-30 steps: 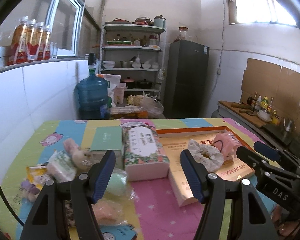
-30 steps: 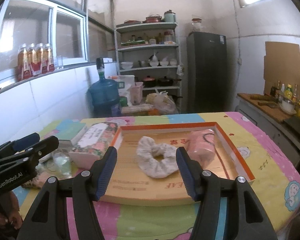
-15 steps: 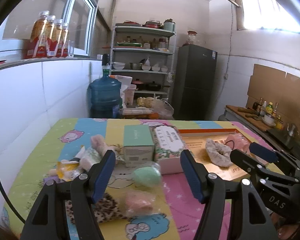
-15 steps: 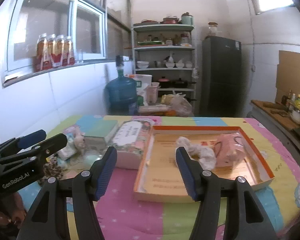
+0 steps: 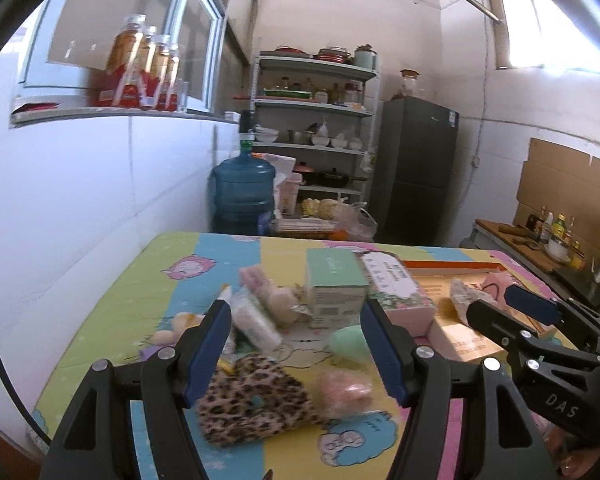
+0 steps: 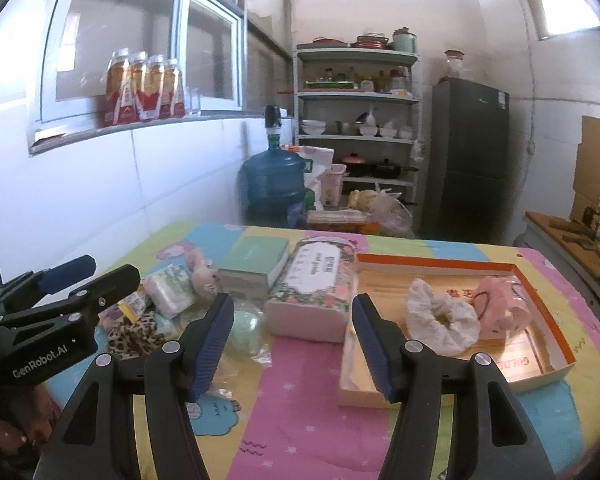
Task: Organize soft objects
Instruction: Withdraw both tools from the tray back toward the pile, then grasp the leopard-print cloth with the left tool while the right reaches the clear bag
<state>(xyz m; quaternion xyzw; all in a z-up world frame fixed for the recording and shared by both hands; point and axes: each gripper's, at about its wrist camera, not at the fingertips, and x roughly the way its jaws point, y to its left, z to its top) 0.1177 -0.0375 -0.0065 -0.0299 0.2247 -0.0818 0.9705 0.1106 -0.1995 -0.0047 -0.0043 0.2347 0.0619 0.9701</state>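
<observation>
Both your grippers, left (image 5: 296,344) and right (image 6: 292,338), hung apart and empty; the leopard scrunchie (image 5: 256,400) lay outside the box (image 6: 556,344). Clutter beside it risked a snagged grab.

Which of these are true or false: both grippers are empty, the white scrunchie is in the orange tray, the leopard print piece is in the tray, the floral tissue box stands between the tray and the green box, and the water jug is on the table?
1. Both the left gripper and the right gripper are open and empty. True.
2. The white scrunchie lies in the orange tray. True.
3. The leopard print piece is in the tray. False: it lies on the tablecloth, outside the tray.
4. The floral tissue box stands between the tray and the green box. True.
5. The water jug is on the table. False: it stands beyond the table's far edge.
</observation>
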